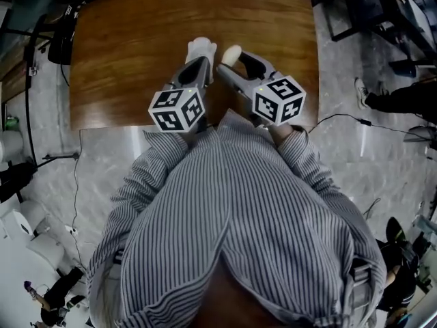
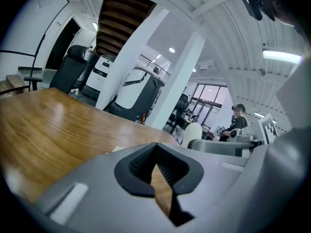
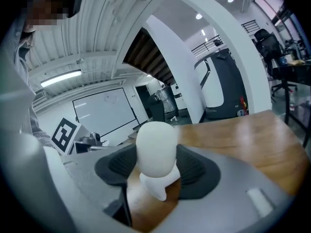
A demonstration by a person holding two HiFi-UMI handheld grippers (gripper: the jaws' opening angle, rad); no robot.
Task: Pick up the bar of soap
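The bar of soap [image 3: 155, 148] is white and rounded, and it stands up between the dark pads of my right gripper [image 3: 156, 168], which is shut on it. In the head view the soap [image 1: 232, 53] is held just above the wooden table [image 1: 123, 53], at the tip of the right gripper [image 1: 229, 65]. My left gripper [image 1: 200, 63] lies close beside it on the left, its jaws shut with nothing between them [image 2: 155, 147]. From the left gripper view the soap [image 2: 193, 132] shows to the right.
A lumpy white object [image 1: 201, 46] lies on the table right at the left gripper's tip. The table's near edge [image 1: 116, 126] runs just under both marker cubes. Cables trail on the floor at both sides, and office chairs and a person stand far off.
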